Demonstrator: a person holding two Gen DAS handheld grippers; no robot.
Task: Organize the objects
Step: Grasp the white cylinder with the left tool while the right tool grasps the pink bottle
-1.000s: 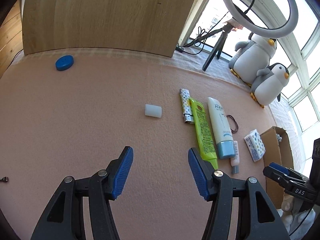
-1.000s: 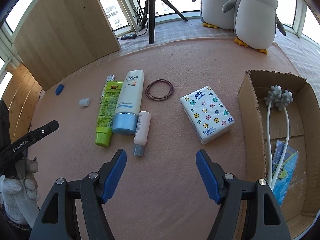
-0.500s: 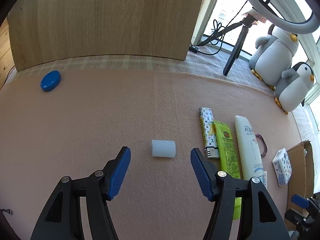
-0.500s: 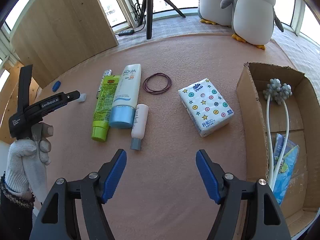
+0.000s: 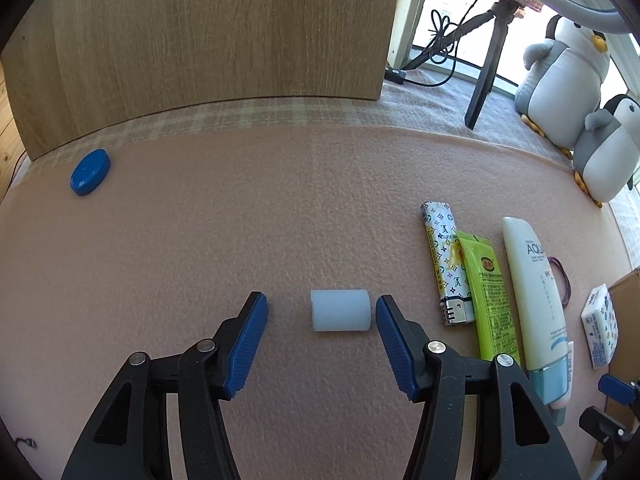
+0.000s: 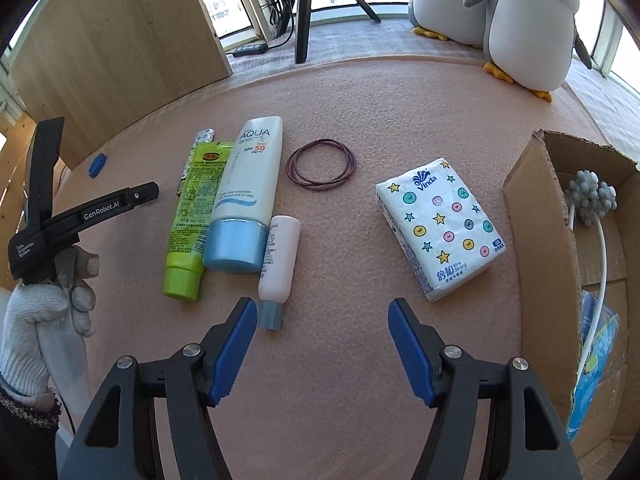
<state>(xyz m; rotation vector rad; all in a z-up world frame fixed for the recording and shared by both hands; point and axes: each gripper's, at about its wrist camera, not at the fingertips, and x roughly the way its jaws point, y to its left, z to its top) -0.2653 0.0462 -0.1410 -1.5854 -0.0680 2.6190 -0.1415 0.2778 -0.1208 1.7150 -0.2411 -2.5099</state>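
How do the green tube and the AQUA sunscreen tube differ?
The green tube is slimmer, with a lime-green cap; the AQUA sunscreen tube is wider and white, with a pale blue cap. The green tube's cap end reaches nearer the right gripper than the sunscreen's. Both lie flat, side by side and touching, caps toward the camera.

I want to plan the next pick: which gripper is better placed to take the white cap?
Left. The left gripper is open with the white cap between its fingertips. The right gripper hovers open near the pink bottle, away from it.
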